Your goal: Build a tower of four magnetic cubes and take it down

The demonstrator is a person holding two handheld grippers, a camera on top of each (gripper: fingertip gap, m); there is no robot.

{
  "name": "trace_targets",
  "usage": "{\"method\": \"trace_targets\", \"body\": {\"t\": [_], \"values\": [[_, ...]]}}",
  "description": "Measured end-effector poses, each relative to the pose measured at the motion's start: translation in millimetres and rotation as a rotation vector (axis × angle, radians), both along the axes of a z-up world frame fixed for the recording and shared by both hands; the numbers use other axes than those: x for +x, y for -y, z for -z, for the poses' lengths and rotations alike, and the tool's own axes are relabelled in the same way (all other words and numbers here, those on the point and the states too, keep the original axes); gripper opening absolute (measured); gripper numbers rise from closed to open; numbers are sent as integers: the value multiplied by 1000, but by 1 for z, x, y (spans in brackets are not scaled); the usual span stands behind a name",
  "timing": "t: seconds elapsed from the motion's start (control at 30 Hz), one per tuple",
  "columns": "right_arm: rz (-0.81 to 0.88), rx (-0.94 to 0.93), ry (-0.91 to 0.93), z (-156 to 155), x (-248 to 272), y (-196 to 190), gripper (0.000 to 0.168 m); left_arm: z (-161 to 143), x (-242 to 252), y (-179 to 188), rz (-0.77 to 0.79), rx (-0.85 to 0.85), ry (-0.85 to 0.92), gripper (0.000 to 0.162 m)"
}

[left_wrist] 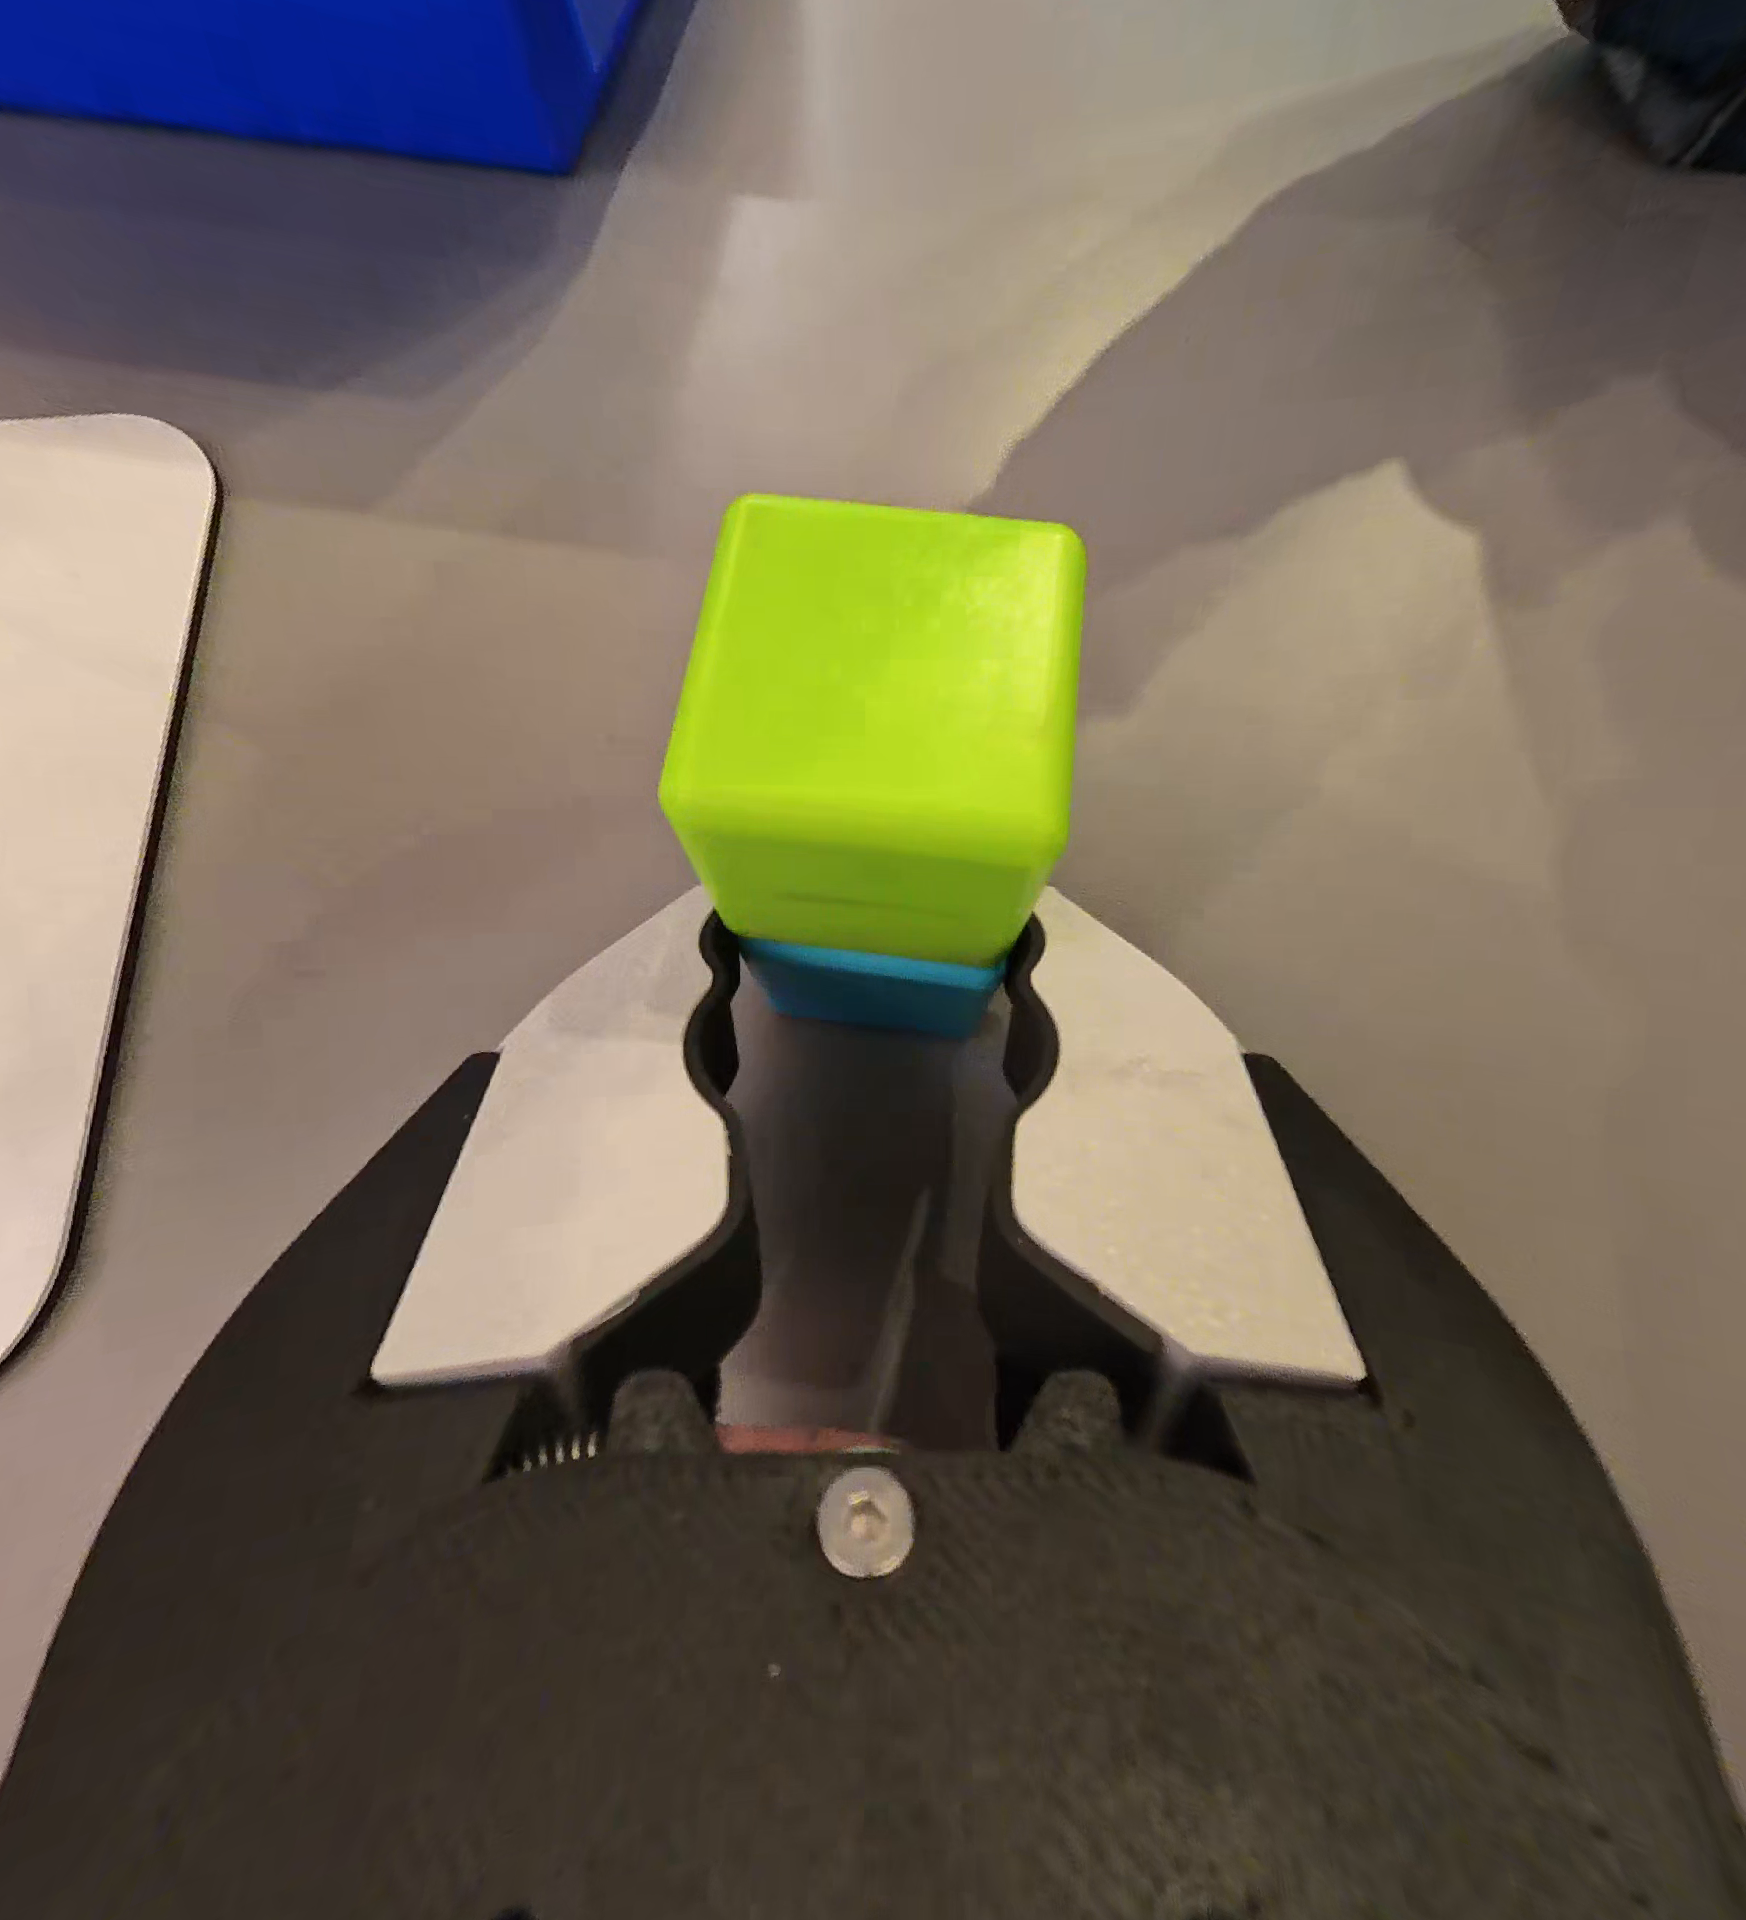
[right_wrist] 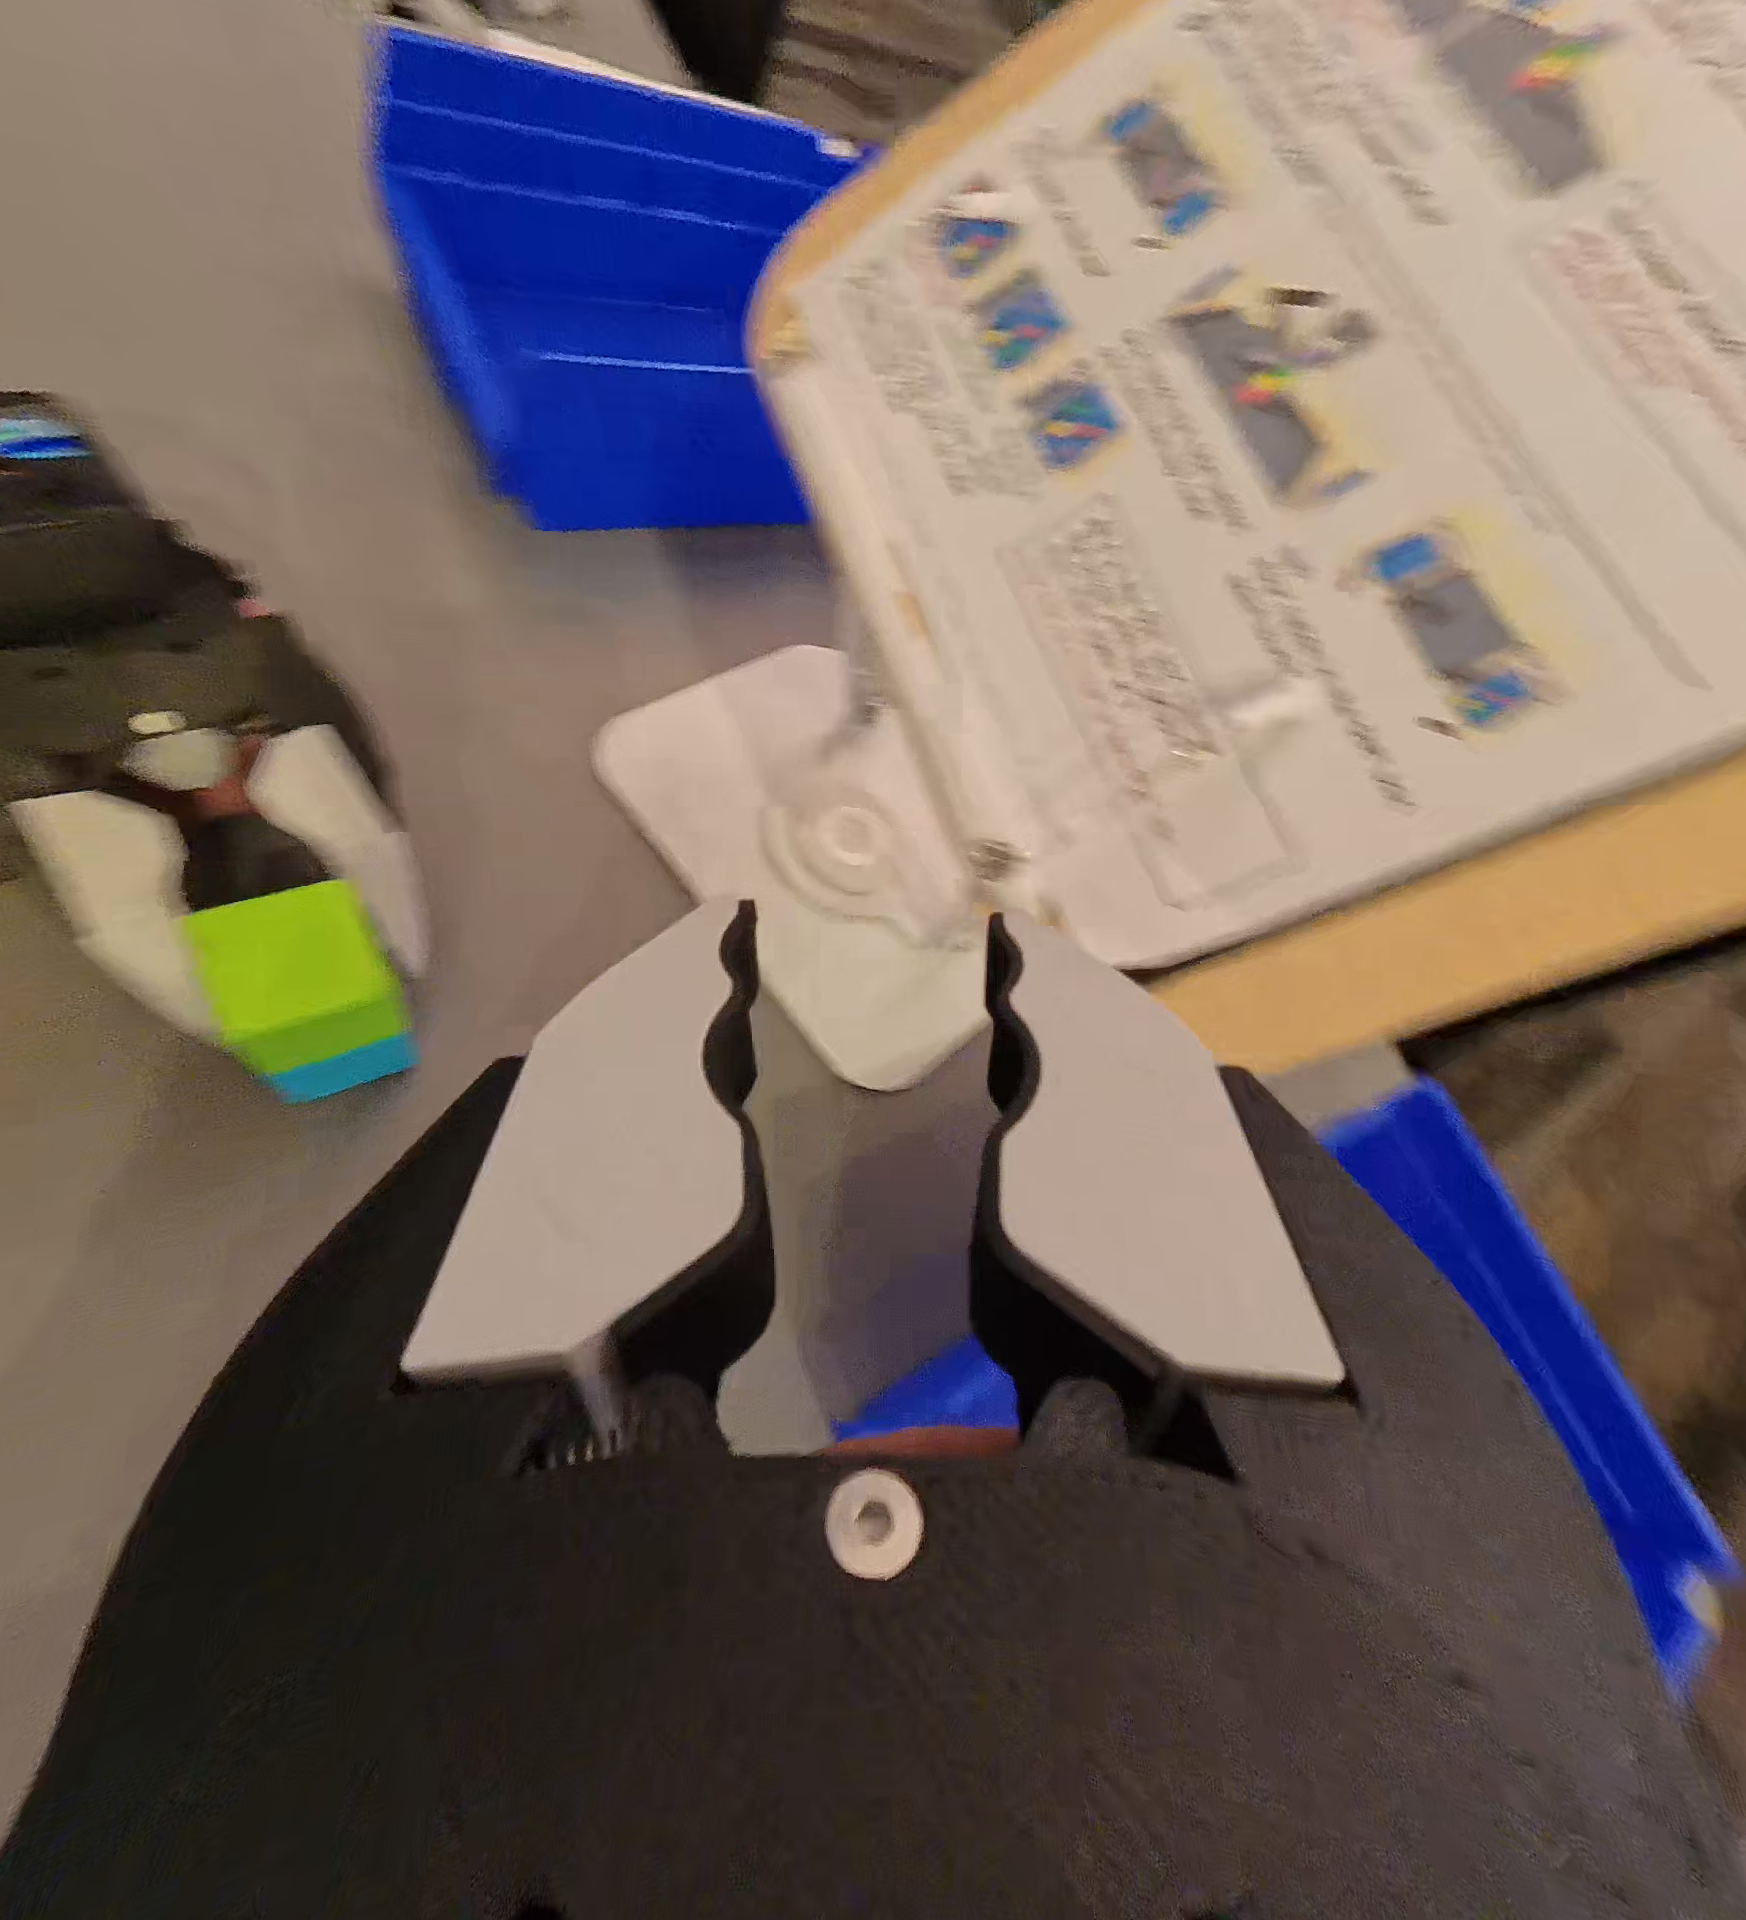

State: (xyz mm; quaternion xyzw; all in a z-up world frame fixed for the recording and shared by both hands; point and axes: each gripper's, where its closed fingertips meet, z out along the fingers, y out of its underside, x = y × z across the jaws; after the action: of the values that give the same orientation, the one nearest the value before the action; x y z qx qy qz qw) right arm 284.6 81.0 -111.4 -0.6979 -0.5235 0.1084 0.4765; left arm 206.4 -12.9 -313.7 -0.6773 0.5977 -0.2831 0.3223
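A lime green cube [left_wrist: 874, 707] sits on top of a blue cube [left_wrist: 874, 997] on the grey table. My left gripper [left_wrist: 871, 940] is shut on this stack, with its fingertips at the bottom of the green cube where it meets the blue one. The right wrist view shows the same green cube [right_wrist: 287, 966] and blue cube [right_wrist: 344, 1070] at the left, between the left gripper's white fingers [right_wrist: 121, 914]. My right gripper [right_wrist: 869, 935] is open and empty, well to the right of the stack, and this view is blurred. No other cubes are in view.
A blue bin [right_wrist: 588, 312] stands at the back, also in the left wrist view [left_wrist: 256, 73]. A white stand base [right_wrist: 703, 769] holds a tilted board with a printed sheet [right_wrist: 1316, 468]; the base shows left of the stack [left_wrist: 38, 831]. Another blue bin edge [right_wrist: 1523, 1351] is on the right. My right fingertips sit around 25 cm from my left ones.
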Motion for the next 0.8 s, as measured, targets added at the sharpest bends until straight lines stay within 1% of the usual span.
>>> {"method": "trace_targets", "body": {"t": [0.1,0.2,0.3,0.4,0.53,0.6,0.63,0.8], "values": [[-183,-102,81,32,-34,36,51,0,0,0,0,0,-1,49],[-300,-180,209,72,-60,66,61,0,0,0,0,0,-1,49],[-352,-228,358,112,-71,83,70,0,0,0,0,1,-1,49],[-389,-284,432,139,-78,95,71,0,0,0,0,1,-1,49],[-390,-326,470,160,-84,96,63,0,0,0,0,0,-1,49],[-390,-330,465,164,-87,94,52,0,0,0,0,1,-1,49],[-388,-340,457,164,-88,92,50,0,-1,0,-4,0,-1,49],[-394,-383,421,162,-89,92,50,0,-1,-1,-5,-4,-1,49]]}}
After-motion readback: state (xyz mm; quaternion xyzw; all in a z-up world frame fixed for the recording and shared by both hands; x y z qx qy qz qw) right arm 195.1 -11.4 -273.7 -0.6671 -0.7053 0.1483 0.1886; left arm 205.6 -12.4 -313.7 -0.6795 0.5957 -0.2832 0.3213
